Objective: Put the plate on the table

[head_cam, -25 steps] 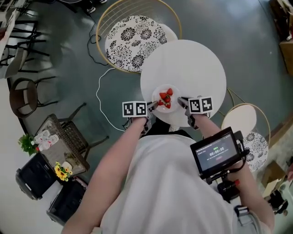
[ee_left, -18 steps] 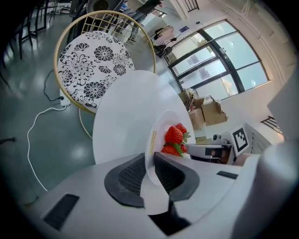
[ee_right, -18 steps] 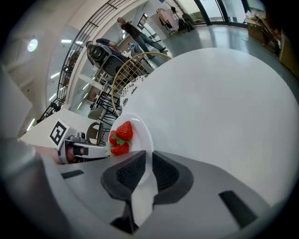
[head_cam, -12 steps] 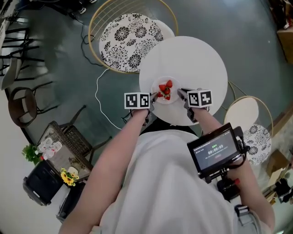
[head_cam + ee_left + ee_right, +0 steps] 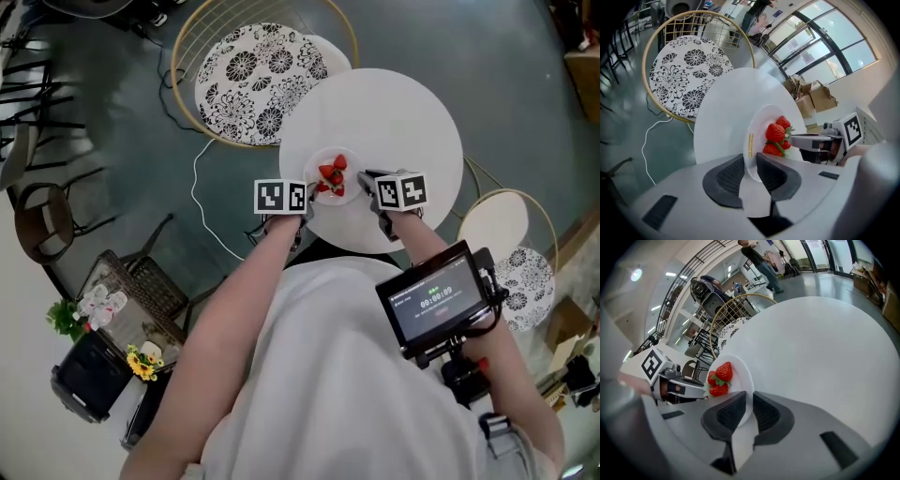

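The left claw (image 5: 750, 165) is clenched on the near rim of the white plate (image 5: 757, 123), the thin edge pinched between its two dark pads. The right claw (image 5: 746, 405) grasps the opposite rim the same way. In the head view the plate sits just above the middle of the frame, between the two marker cubes, over the near part of the round white counter (image 5: 403, 112); whether its underside touches the surface cannot be told. Several red strawberries (image 5: 332, 174) with green tops lie piled in the middle of the plate. A round chair (image 5: 248, 80) with a black-and-white flowered cushion and a brass-coloured wire rim stands at the upper left of the frame, partly tucked under the counter. A second such chair (image 5: 511, 248) is at the right edge. A white cable (image 5: 199, 183) loops across the grey floor left of the counter. A small screen (image 5: 439, 302) shows at the lower right
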